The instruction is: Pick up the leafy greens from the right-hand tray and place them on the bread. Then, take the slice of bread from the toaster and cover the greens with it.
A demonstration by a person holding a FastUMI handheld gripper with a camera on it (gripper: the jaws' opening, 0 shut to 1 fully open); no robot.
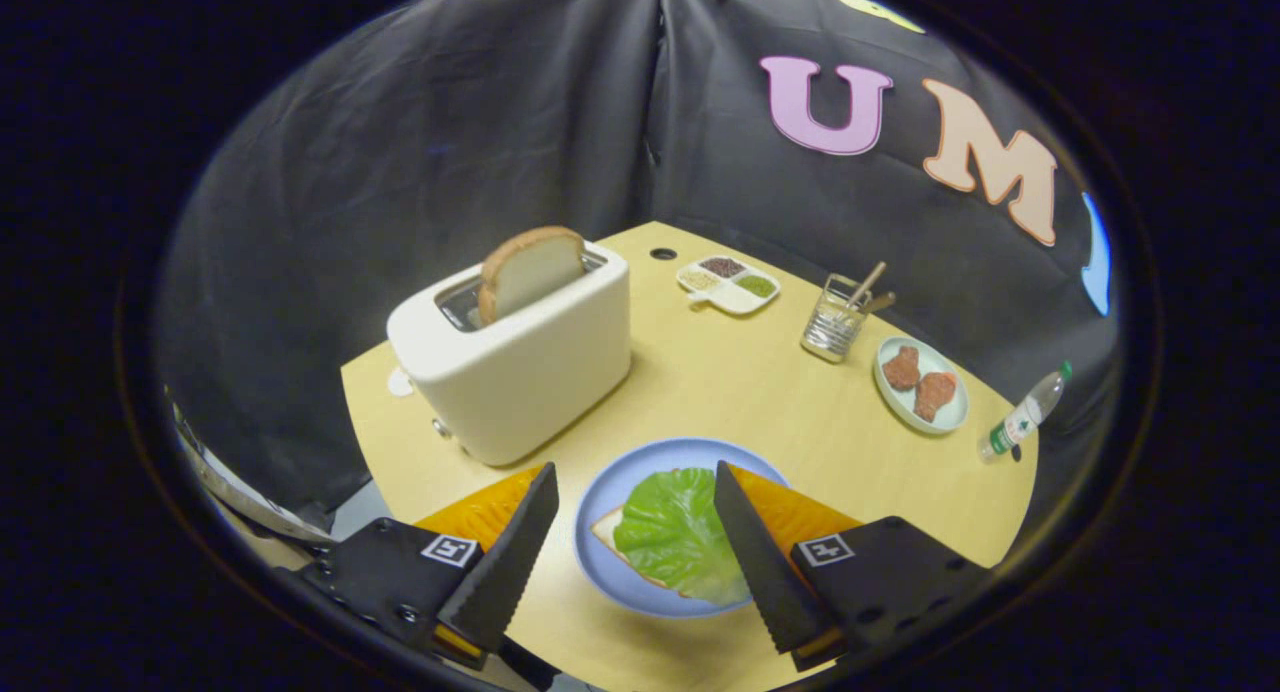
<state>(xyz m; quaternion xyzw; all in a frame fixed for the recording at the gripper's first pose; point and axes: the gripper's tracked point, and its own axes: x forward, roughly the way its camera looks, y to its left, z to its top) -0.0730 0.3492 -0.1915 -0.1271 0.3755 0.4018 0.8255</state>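
Staged kitchen booth, black cloth walls (480,122), wooden table (720,382), toaster (520,362), plated food

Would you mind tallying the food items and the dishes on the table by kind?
With the gripper open above the plate:
Bread slices: 2 (toaster, blue plate)
Leafy greens: 1
Meat pieces: 2
Plates and trays: 3
Total: 8

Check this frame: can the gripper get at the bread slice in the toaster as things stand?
Probably yes. The gripper is open above the plate, and the bread slice stands well out of the toaster slot with nothing between them.
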